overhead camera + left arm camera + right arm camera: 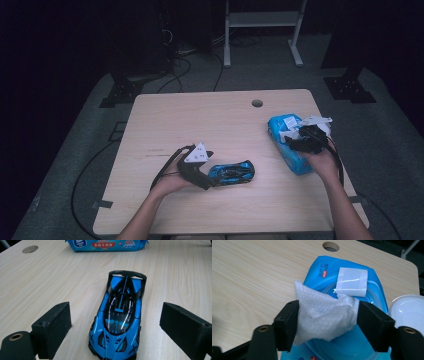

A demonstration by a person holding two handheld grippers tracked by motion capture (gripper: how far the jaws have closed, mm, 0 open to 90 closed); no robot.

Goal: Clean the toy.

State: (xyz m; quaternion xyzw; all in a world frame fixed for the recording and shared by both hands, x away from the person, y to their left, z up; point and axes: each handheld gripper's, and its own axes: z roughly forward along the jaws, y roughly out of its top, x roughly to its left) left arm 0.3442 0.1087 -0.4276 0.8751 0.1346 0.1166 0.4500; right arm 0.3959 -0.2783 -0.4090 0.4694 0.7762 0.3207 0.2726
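A blue and black toy car (231, 173) (120, 315) lies on the wooden table (200, 120), between the wide-apart jaws of my left gripper (212, 179) (117, 317); neither pad touches it, and its rear wing points away from the camera. A blue pack of wet wipes (292, 155) (319, 267) (107, 245) lies at the table's right side. Over it, my right gripper (311, 138) (327, 317) has a crumpled white wipe (322, 312) pinched between both pads, the wipe still coming out of the pack's opening.
The pack's white sticker flap (352, 281) is folded back, and a white round lid (409, 310) lies open beside it. A cable hole (257, 103) sits in the table's far side. Cables and a metal stand's legs (260, 40) are on the floor beyond.
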